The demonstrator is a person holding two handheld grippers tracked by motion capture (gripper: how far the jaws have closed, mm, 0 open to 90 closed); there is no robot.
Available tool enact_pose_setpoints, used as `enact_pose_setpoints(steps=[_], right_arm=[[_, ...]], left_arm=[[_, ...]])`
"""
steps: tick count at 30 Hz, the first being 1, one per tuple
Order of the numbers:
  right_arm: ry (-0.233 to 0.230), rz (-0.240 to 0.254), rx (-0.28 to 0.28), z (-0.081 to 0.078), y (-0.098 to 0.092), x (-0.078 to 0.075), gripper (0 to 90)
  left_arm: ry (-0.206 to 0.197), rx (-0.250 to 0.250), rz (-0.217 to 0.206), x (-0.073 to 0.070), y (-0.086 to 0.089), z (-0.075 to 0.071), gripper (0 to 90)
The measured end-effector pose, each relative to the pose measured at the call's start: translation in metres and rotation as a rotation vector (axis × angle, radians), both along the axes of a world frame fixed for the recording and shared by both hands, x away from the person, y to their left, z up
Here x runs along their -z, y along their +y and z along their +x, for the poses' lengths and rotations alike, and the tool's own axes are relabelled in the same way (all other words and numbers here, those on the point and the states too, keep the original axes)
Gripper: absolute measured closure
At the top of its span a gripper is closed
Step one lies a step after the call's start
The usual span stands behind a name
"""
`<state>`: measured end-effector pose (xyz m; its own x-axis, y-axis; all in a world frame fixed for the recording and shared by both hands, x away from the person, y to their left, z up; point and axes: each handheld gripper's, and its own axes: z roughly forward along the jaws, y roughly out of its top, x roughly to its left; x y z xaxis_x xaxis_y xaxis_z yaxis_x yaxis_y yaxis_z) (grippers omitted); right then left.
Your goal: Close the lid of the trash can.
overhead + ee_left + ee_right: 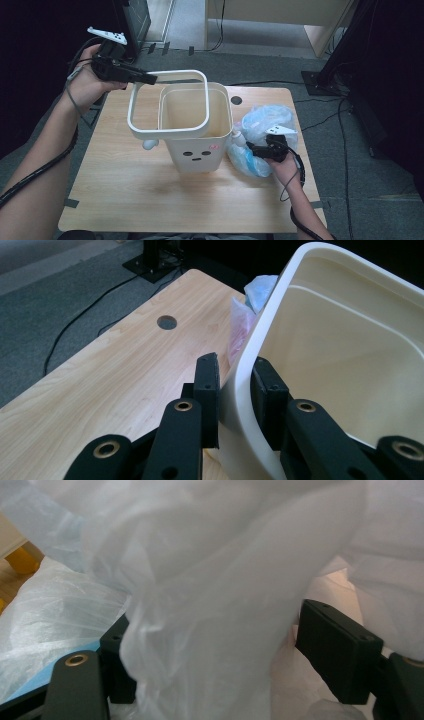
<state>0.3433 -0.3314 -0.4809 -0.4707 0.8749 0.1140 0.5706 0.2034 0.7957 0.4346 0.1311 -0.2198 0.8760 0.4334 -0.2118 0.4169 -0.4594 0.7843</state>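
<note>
A cream, rounded-square rim ring [134,107] hangs tilted over the open cream bin [197,155], which has a face printed on its front. My left gripper [150,78] is shut on the ring's far left corner. In the left gripper view its jaws [235,362] sit on either side of the ring's wall [300,270]. Right of the bin lies a translucent bluish plastic bag [267,117]. My right gripper [252,147] reaches into its near side. The gathered film [200,555] fills the gap between that gripper's wide-set jaws [210,640].
The bin stands mid-table on a light wooden table [125,190] with a round cable hole [236,100] at the back. A small white rounded thing [149,144] shows just under the ring's near left corner. Cables and stand bases lie on the grey carpet beyond.
</note>
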Motion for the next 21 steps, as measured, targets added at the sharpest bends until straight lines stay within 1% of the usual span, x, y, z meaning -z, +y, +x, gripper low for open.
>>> enact_pose_setpoints(steps=[5,8,10,15,18,21], right_arm=[[0.001,0.001,0.000,0.000,0.000,0.000,26.0],[0.003,0.003,0.002,-0.001,0.000,0.000,26.0],[0.003,0.002,0.002,-0.001,0.000,0.000,26.0],[-0.002,-0.002,0.000,0.000,0.000,0.000,26.1],[-0.002,-0.002,-0.001,0.000,0.000,0.000,26.1],[0.000,-0.001,-0.001,0.000,0.000,0.000,26.1]], left_arm=[[0.010,0.005,0.000,0.004,-0.009,0.001,76.5],[0.014,0.010,-0.007,0.006,-0.016,0.001,76.6],[0.018,0.013,0.000,0.006,-0.022,0.001,76.5],[0.014,0.020,-0.006,0.006,-0.034,0.001,76.3],[0.009,0.027,0.007,0.005,-0.041,0.001,76.3],[0.013,0.030,0.017,0.003,-0.047,0.002,76.4]])
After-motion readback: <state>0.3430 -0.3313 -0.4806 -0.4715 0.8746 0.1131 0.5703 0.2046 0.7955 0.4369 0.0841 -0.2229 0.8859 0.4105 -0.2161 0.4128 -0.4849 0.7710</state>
